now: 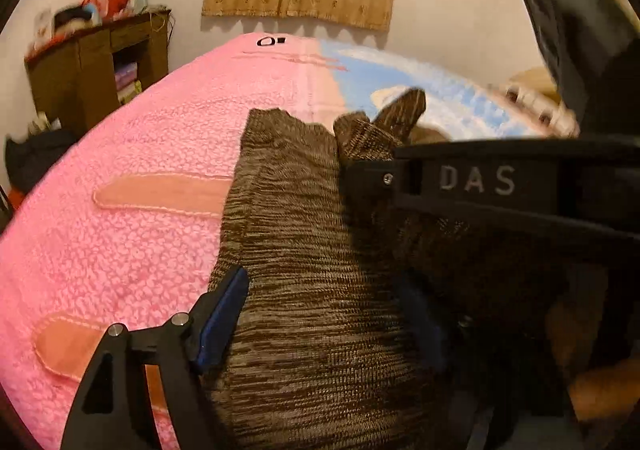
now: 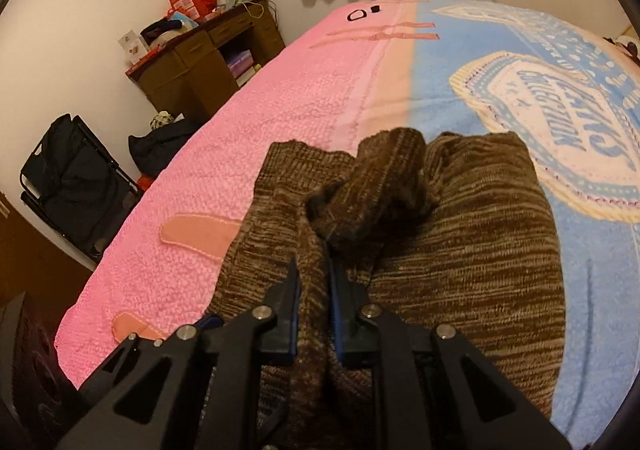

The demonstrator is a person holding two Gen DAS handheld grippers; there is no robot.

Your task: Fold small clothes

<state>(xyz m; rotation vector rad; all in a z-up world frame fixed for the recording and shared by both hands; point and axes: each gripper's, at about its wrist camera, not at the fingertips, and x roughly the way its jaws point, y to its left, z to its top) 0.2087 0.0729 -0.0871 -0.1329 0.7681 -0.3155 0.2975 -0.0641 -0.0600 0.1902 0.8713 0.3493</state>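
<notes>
Right wrist view shows the right gripper (image 2: 314,290) with fingers clamped on a fold of the brown sweater (image 2: 460,242), which lies on the bed (image 2: 240,154). Left gripper (image 1: 320,314) has its fingers wide apart, one on each side of the sweater.

Brown marled knit (image 2: 460,250) — pink-and-blue blanket (image 2: 240,154)

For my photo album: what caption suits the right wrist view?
Right gripper pinching a fold of brown knit sweater on a pink-and-blue blanket.
</notes>
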